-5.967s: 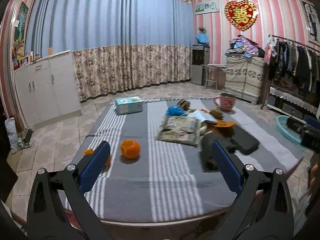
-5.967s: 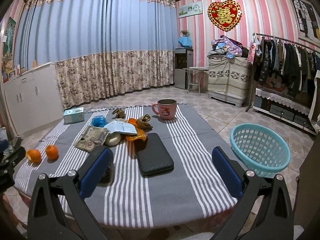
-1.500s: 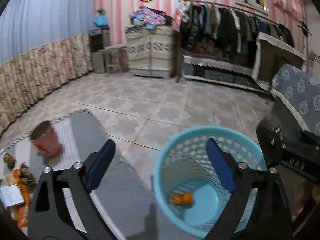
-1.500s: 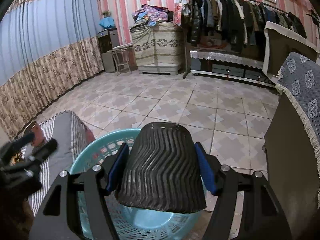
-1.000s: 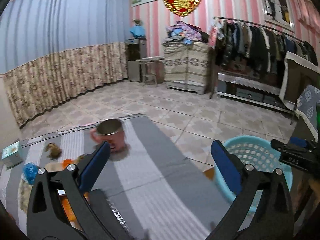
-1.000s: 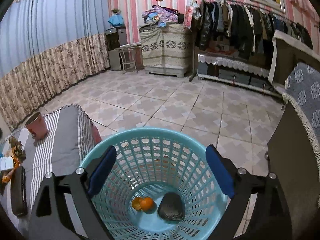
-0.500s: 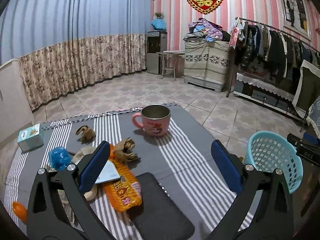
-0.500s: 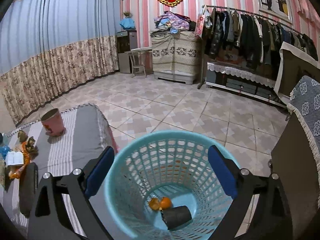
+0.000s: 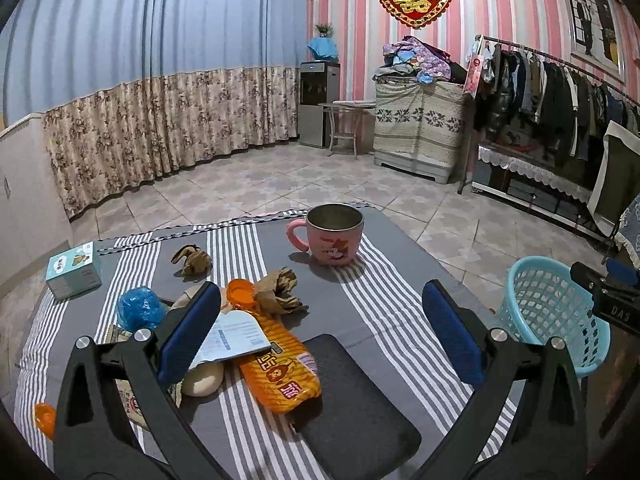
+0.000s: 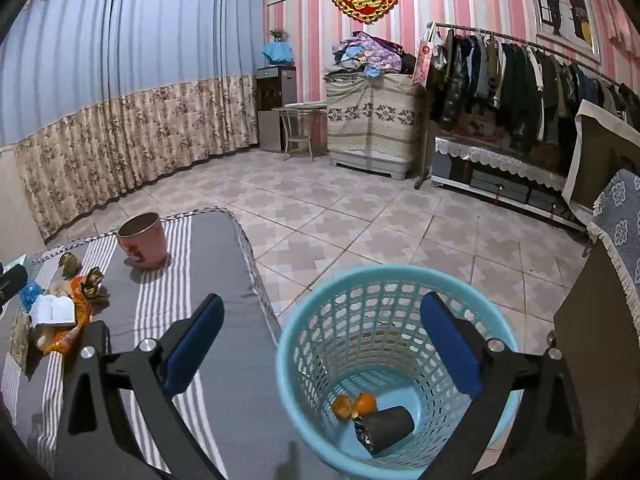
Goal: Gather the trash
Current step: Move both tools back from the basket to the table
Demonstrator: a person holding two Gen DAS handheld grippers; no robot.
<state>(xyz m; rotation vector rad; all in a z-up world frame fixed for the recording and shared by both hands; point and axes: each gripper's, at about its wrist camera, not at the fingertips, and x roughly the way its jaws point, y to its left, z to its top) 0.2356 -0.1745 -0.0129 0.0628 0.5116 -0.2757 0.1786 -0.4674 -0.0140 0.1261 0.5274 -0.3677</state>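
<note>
Two grippers show, neither holding anything. From its own camera, the right gripper (image 10: 322,350) hangs above the turquoise basket (image 10: 304,392), its jaws opening wide with only air between the blue pads. Down in the basket, at about 6 o'clock in that view, lie orange peels (image 10: 355,405) touching a dark ridged cup (image 10: 386,426) tipped on its side. The left gripper (image 9: 316,332) stands open over the striped grey surface (image 9: 384,292). Between its fingers, toward 7 o'clock, an orange snack wrapper (image 9: 280,372) lies partly on a black pad (image 9: 352,412), with a white leaflet (image 9: 236,334) beside it. Crumpled brown paper (image 9: 280,292) sits near the centre, another brown scrap (image 9: 191,259) at 10 o'clock, a blue wad (image 9: 140,308) at 9 o'clock. A pink mug (image 9: 334,240) stands upright at 12 o'clock, and a small box (image 9: 74,270) rests at the far left edge.
</note>
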